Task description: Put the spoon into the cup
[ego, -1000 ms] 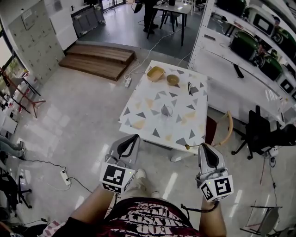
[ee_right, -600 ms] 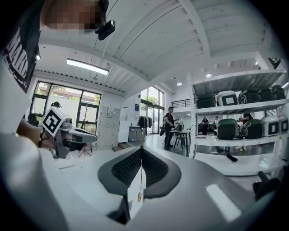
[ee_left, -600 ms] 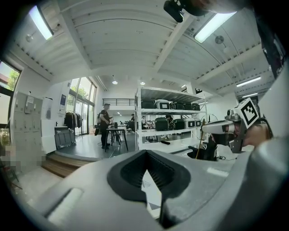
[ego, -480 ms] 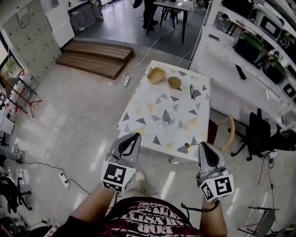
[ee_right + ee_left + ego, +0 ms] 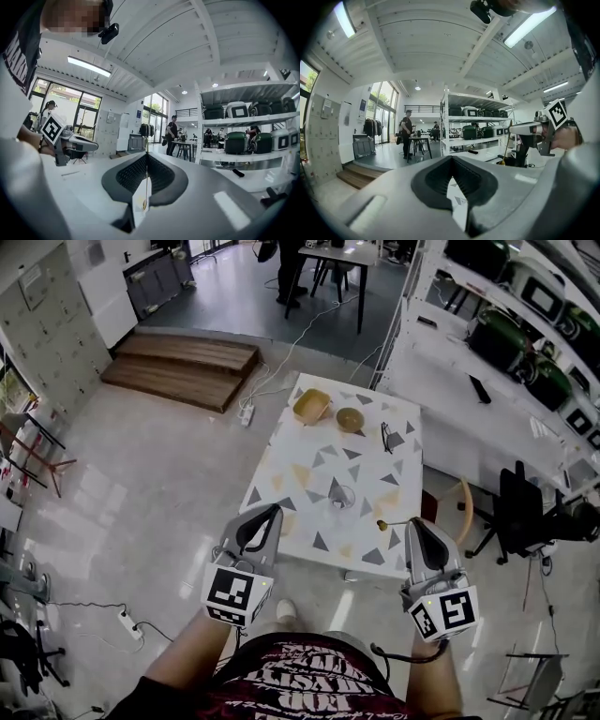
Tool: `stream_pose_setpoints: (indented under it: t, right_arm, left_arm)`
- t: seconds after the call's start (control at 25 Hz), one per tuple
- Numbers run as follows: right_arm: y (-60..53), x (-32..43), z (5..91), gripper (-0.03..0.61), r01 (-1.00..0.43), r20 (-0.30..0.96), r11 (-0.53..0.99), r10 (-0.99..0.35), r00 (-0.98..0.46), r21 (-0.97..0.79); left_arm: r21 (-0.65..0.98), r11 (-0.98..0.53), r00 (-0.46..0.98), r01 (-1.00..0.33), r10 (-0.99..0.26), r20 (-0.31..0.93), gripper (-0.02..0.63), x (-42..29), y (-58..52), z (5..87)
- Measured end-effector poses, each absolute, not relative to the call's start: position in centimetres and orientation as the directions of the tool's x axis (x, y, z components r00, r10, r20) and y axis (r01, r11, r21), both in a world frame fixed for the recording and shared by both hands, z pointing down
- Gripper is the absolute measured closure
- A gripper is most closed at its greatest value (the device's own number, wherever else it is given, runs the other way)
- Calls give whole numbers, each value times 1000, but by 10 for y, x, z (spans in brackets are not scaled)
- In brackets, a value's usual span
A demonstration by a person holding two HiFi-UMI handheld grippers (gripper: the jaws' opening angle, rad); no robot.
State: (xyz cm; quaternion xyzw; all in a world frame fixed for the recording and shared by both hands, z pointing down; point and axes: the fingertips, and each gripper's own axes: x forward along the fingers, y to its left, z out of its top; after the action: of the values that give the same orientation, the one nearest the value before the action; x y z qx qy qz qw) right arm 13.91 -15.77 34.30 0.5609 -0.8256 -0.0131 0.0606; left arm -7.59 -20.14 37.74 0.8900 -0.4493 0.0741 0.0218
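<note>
Pale glossy floor (image 5: 150,474) fills most of the head view, with a white shelving rack (image 5: 487,324) of dark cases along the right and a low wooden platform (image 5: 183,367) at the far left. On the floor stands a white worktop (image 5: 319,442) patterned with grey and yellow triangles. A black office chair (image 5: 525,512) and a wooden chair (image 5: 455,507) stand to its right.

The person holds both grippers in the air on the near side of the worktop. The left gripper (image 5: 272,514) has its fingers closed together with nothing between them. The right gripper (image 5: 412,523) has its fingers clamped on the thin handle of the spoon (image 5: 394,521). The spoon sticks out sideways toward the left gripper, and its bowl shows over the near edge of the worktop.

At the far end of the worktop lie a yellow dish (image 5: 311,406) and, just beside it, a small brown bowl (image 5: 350,419). The clear cup (image 5: 342,495) stands upright on the near half of the worktop, apart from the spoon. A pair of glasses (image 5: 386,437) lies near the right edge.
</note>
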Motion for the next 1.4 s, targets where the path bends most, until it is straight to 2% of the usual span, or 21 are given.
stream_pose_setpoints:
  t: [0.84, 1.4]
  right_arm:
    - [-219, 144, 360, 545, -931, 110, 360, -930, -352, 63]
    - [-298, 152, 433, 545, -898, 233, 440, -872, -431, -14]
  left_arm:
    - [-13, -632, 620, -775, -764, 178, 614, -63, -256, 394]
    - [-27, -599, 582, -800, -786, 209, 613, -37, -323, 401]
